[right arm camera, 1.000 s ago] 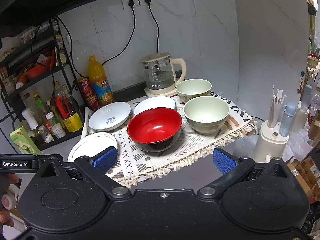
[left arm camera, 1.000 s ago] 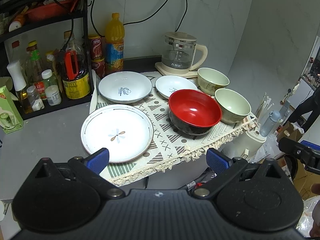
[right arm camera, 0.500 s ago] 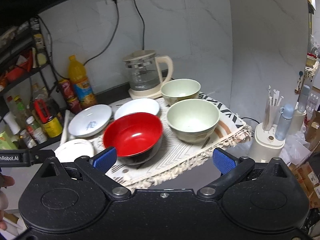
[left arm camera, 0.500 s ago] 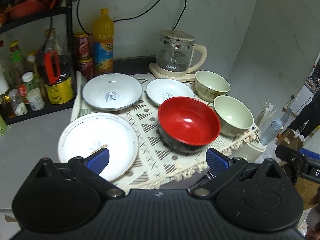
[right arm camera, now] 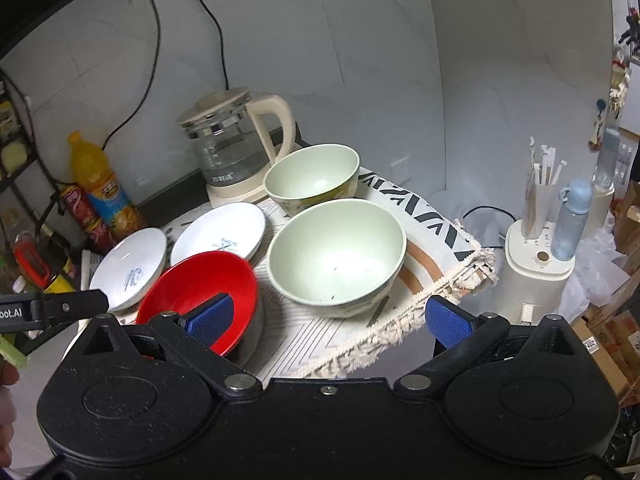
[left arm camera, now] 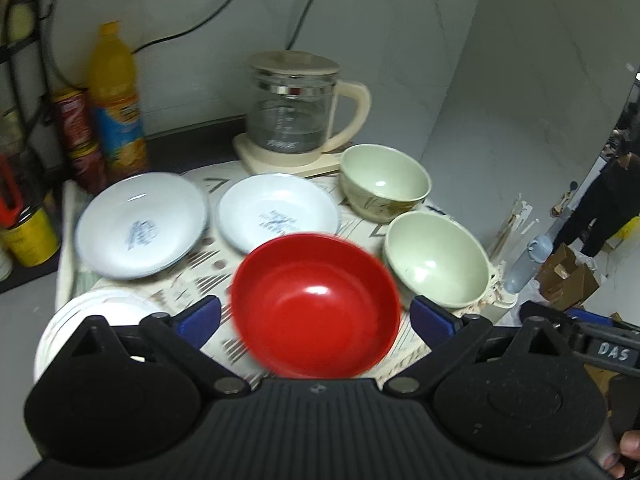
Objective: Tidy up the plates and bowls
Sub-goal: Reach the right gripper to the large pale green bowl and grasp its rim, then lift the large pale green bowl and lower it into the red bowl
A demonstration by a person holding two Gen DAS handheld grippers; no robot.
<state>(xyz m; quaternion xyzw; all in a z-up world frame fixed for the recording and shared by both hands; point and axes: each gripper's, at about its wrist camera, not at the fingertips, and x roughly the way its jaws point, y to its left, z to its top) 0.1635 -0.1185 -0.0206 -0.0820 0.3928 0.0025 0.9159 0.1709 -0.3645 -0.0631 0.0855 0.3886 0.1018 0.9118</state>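
Observation:
On a patterned cloth (right arm camera: 436,236), a red bowl (left arm camera: 316,304) lies just ahead of my left gripper (left arm camera: 316,318), which is open and empty. The bowl shows between the blue pads, untouched. Two pale green bowls stand to its right, one near (left arm camera: 438,260) and one far (left arm camera: 384,180). Two small white plates (left arm camera: 142,226) (left arm camera: 280,210) lie behind, and a large flat plate (left arm camera: 96,312) is at front left. My right gripper (right arm camera: 330,319) is open in front of the near green bowl (right arm camera: 336,260), with the red bowl (right arm camera: 196,284) at its left finger.
A glass kettle (right arm camera: 228,148) stands at the back against the wall. An orange drink bottle (left arm camera: 116,96) and cans (left arm camera: 76,136) are at back left beside a shelf. Right of the table stand a white appliance (right arm camera: 536,276) holding a blue bottle (right arm camera: 570,224), and cardboard boxes (left arm camera: 568,276).
Both grippers have moved right and closer to the table. The red bowl now fills the space ahead of the left gripper; the near green bowl is centred ahead of the right gripper.

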